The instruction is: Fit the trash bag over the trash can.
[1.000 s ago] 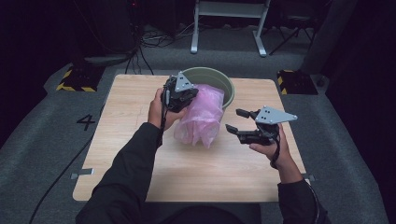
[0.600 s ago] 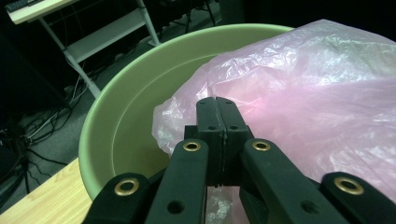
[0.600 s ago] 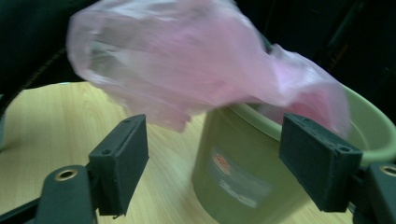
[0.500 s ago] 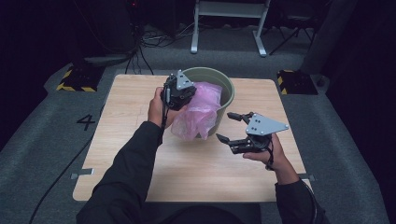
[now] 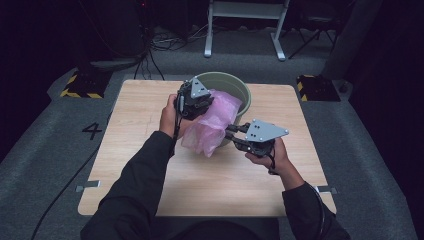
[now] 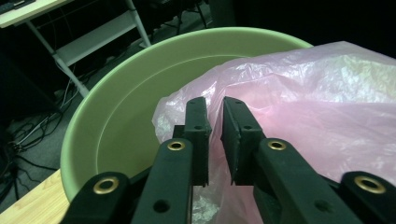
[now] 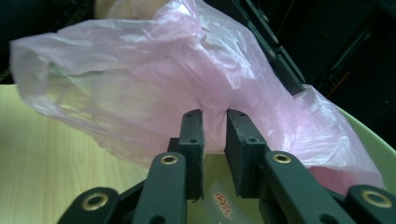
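The bag drapes over the near rim of the bucket — bucket on the table's far middle.

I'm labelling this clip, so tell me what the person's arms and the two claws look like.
Both arms wear long dark sleeves, and the hands are bare. Each claw is black: the left claw and the right claw have two flat, blocky jaws on arms with brass-coloured rivets. In the high view each carries a grey three-cornered plate dotted with small holes. A dark cable hangs from the left one.
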{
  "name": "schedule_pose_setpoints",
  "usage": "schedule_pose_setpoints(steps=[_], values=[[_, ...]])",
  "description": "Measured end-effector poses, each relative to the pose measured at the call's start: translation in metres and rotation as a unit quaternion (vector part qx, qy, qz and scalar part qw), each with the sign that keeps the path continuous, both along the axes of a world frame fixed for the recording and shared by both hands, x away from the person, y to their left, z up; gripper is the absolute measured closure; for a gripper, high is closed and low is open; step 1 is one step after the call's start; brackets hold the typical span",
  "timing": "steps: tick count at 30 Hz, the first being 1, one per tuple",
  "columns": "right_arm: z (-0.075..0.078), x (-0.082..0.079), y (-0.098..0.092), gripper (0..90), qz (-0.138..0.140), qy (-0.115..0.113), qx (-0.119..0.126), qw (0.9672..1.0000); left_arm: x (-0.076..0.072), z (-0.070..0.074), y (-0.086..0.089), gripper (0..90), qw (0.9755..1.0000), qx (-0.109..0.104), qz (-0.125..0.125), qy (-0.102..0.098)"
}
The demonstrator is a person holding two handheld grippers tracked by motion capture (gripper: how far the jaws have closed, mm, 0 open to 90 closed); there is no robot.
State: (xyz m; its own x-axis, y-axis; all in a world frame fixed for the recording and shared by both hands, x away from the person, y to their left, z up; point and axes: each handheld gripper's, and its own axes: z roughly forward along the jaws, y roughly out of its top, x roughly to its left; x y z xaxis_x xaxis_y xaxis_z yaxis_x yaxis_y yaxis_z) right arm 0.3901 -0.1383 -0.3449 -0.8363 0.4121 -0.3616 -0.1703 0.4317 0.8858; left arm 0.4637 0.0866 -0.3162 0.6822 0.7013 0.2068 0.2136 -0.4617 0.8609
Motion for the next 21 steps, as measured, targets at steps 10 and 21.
schedule_pose_setpoints(steps=[10,21], values=[[0.0,0.002,-0.014,90.0,-0.016,0.006,0.011,0.9998,-0.006,0.003,0.006,52.6,0.9997,-0.019,-0.014,-0.002],[-0.007,0.018,-0.03,90.0,-0.05,0.041,0.026,0.9976,-0.049,0.02,0.025,17.3,0.9977,-0.02,-0.064,-0.011]])
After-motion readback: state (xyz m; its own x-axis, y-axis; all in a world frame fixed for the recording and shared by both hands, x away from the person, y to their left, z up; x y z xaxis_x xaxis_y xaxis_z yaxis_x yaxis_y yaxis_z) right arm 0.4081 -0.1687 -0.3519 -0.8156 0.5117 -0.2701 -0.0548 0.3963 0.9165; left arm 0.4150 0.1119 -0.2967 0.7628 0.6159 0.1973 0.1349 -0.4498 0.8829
